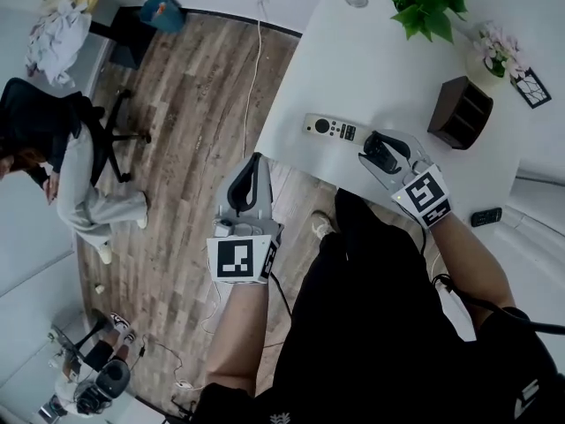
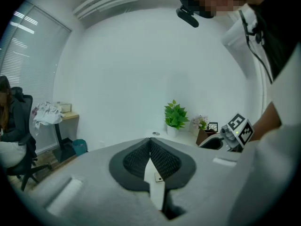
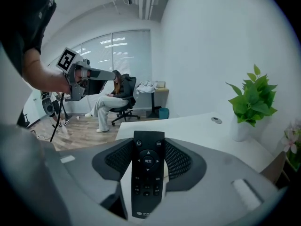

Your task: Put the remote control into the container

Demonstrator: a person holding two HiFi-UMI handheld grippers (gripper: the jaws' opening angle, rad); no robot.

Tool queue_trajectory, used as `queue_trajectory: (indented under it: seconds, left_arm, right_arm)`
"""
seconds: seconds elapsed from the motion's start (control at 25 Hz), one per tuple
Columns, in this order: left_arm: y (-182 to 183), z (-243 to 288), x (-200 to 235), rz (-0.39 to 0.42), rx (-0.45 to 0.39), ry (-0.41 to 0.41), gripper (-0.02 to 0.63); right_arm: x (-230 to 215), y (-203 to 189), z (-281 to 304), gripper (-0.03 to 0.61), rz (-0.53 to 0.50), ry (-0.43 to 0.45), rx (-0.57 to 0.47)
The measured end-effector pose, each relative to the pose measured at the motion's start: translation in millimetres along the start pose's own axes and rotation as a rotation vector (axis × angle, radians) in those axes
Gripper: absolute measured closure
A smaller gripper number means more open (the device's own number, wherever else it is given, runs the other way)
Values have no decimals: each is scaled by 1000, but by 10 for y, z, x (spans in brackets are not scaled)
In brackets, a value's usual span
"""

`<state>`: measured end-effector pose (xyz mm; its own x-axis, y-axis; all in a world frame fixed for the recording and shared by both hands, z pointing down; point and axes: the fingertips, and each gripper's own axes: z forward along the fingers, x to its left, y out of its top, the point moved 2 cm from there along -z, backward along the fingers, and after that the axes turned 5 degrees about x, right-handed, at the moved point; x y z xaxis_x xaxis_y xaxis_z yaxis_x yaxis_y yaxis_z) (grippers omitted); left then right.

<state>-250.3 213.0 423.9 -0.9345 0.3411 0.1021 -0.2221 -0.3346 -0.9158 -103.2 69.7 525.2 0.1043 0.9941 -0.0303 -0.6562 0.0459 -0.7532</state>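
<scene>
Partly covered remote control [image 3: 148, 173], fingers [image 3: 178, 159] clamped

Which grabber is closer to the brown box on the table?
Right. The right gripper, holding a black remote, is over the table, close beside the brown box. The left gripper is farther away, past the table's edge, above the floor.

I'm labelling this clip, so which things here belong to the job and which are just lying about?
Job in hand:
black remote, clamped in the right gripper
brown container

Lying about:
grey remote on the white table
potted plant
flower vase
</scene>
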Motion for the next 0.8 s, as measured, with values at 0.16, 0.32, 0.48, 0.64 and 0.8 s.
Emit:
queue_trajectory:
  seconds: [0.16,0.32,0.48,0.64,0.8]
  left_arm:
    - [181,156,-132,29,-9,-50,612]
    - [415,312,-316,59,-23,-95,612]
    - [675,470,-516,104,-38,-137,612]
    - [878,613,-742,155,-23,-169,612]
    - [1122,788,-978,193,-49,-208,612]
  right_arm:
    - [-157,91,-216,368,38,-61,-45]
    - [-344,163,-466,368,66,-120,-82]
    - [-555,222,-756,368,97,-186,-115]
    - [-777,235,-1054,368,132,-241,-156]
    - [-1047,265,-1323,368,161,-293,-206]
